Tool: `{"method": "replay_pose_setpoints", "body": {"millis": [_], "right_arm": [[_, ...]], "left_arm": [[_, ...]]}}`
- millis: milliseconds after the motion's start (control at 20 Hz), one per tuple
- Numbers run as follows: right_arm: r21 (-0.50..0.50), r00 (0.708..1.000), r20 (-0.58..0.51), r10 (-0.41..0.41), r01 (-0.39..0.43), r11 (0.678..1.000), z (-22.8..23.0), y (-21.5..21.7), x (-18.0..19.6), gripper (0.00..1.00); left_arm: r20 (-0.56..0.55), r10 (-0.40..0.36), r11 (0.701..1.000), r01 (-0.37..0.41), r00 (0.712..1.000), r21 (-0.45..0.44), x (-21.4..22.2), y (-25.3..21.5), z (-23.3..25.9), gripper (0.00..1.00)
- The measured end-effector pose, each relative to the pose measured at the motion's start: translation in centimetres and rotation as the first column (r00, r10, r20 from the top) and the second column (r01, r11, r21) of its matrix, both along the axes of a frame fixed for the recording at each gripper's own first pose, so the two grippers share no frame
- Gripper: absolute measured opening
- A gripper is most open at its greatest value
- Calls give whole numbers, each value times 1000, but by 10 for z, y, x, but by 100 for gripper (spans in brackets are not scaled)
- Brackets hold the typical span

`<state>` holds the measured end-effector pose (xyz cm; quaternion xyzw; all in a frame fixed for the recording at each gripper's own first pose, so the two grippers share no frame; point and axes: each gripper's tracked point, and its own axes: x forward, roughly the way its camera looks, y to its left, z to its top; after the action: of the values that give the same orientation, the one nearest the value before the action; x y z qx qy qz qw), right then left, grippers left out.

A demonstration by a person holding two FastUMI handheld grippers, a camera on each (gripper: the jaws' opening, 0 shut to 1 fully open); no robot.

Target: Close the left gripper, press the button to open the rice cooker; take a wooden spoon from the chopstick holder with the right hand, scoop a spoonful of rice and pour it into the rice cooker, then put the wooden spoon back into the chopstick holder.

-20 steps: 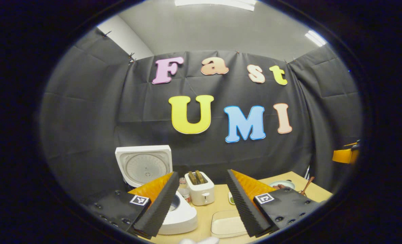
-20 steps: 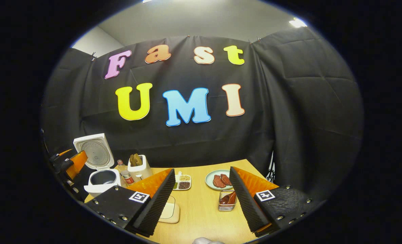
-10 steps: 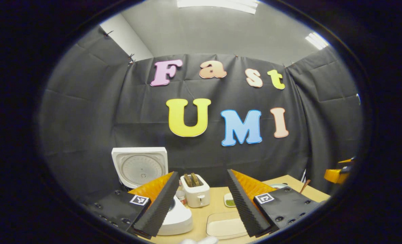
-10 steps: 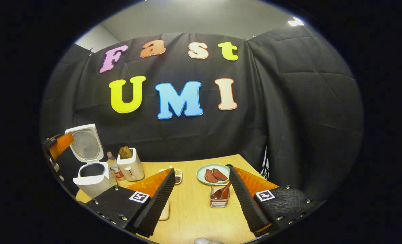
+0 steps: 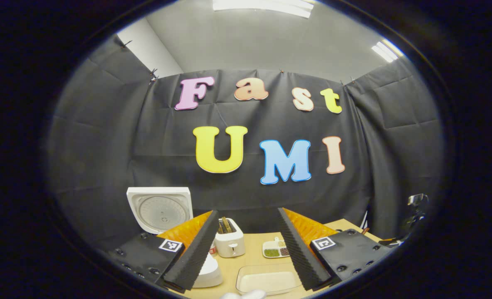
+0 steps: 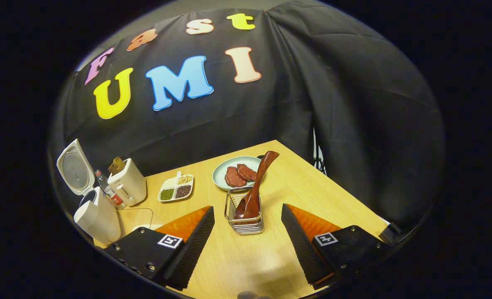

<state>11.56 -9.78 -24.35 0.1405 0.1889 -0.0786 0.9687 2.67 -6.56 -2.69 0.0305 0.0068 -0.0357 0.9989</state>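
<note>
The white rice cooker stands at the table's left edge with its lid up; in the left gripper view its body is partly hidden behind my left finger, and the lid rises above it. A wire chopstick holder holds a dark wooden spoon leaning to the right. My right gripper is open, and the holder sits just ahead of the gap between its fingers. A divided dish of grains lies behind the holder. My left gripper is open and holds nothing.
A toaster and a small bottle stand beside the cooker. A plate of meat lies behind the holder. A pale flat tray lies near the front edge. The table's right edge runs close to the black cloth.
My right gripper has tipped down and moved up to the chopstick holder, which now sits larger between its fingers. My left gripper has drawn back from the cooker, staying open.
</note>
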Motion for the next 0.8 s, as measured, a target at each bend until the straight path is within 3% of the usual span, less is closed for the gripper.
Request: {"method": "replay_pose_setpoints", "body": {"millis": [350, 500, 750, 800], "right_arm": [[143, 998, -62, -8, 17, 990, -36, -29, 109, 99], [193, 996, -84, 3, 14, 981, -44, -34, 131, 99], [220, 996, -86, 26, -6, 976, -46, -36, 137, 96], [225, 995, -97, 26, -4, 974, -49, -35, 141, 89]], "left_arm": [[-34, 77, 996, -75, 996, 40, 12, -10, -7, 96], [-40, 106, 993, -104, 994, 59, 14, -13, -7, 96], [-51, 133, 989, -130, 990, 65, 16, -15, -12, 99], [-52, 137, 989, -133, 989, 67, 16, -16, -12, 99]]}}
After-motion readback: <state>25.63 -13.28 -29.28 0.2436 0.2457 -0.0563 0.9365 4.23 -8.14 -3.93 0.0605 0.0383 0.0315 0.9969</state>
